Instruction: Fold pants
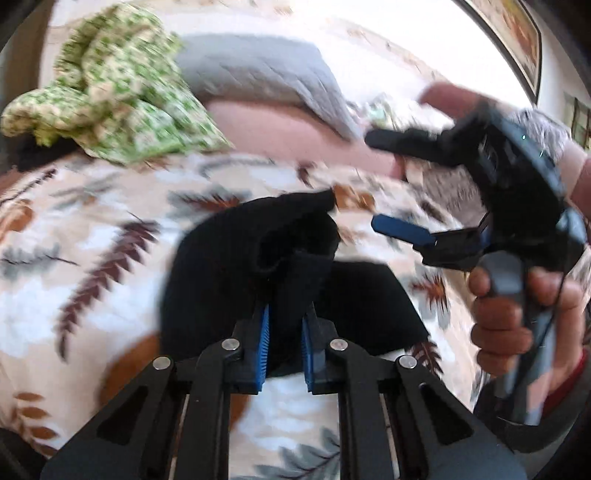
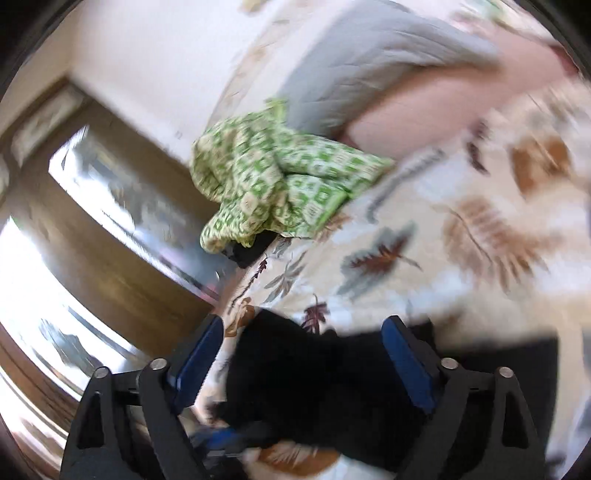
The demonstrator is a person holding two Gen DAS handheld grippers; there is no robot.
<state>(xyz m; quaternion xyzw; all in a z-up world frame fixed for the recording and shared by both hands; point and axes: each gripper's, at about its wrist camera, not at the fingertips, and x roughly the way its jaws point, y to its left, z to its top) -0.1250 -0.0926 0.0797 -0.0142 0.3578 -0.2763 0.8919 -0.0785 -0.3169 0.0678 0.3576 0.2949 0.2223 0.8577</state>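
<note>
The black pants (image 1: 258,266) lie bunched on a bed with a leaf-print cover (image 1: 92,236). My left gripper (image 1: 284,325) is shut on a fold of the black fabric, which rises between its blue pads. My right gripper (image 1: 399,184) shows at the right of the left wrist view, held in a hand, jaws wide open and empty, above and to the right of the pants. In the right wrist view the right gripper (image 2: 303,343) is open over the black pants (image 2: 325,387), with fabric below and between its fingers, not clamped.
A crumpled green-and-cream checked cloth (image 1: 110,96) lies at the far left of the bed, also in the right wrist view (image 2: 273,177). Grey (image 1: 266,74) and pink pillows (image 1: 295,129) lie behind. A framed picture (image 1: 517,33) hangs on the wall. Wooden furniture (image 2: 92,229) stands beside the bed.
</note>
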